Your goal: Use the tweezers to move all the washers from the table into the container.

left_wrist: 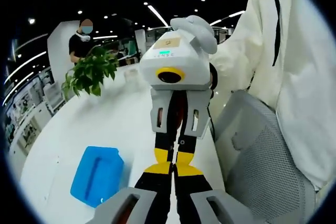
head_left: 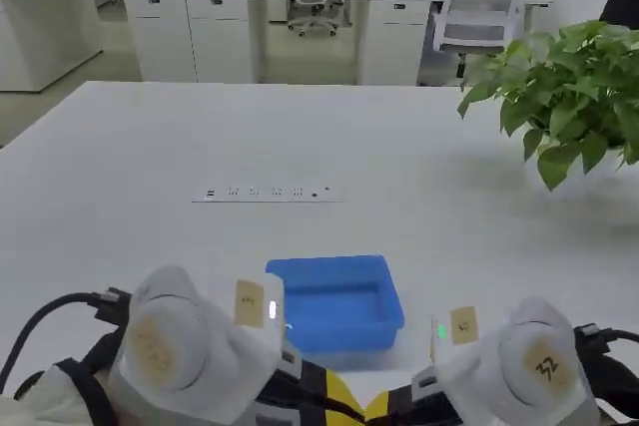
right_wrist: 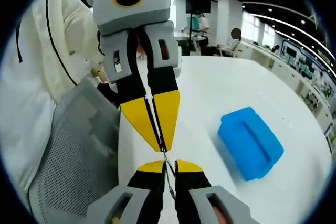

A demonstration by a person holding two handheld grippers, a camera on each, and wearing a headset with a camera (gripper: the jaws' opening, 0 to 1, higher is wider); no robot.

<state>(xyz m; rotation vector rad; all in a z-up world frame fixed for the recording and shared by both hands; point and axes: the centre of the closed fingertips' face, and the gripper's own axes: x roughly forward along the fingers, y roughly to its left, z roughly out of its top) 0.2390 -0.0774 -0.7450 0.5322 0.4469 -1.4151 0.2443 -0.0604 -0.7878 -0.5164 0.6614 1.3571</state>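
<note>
A blue container sits on the white table just beyond both grippers. At the near table edge my left gripper and right gripper point at each other, yellow tips almost touching. In the right gripper view, thin metal tweezers run from between the left gripper's shut fingers down into the right gripper's shut jaws. In the left gripper view the right gripper comes in from above, tip to tip with mine.
A potted plant stands at the table's right. A flush power strip lies mid-table. A grey mesh chair and the person's white coat sit close behind the grippers. Desks and chairs fill the room behind.
</note>
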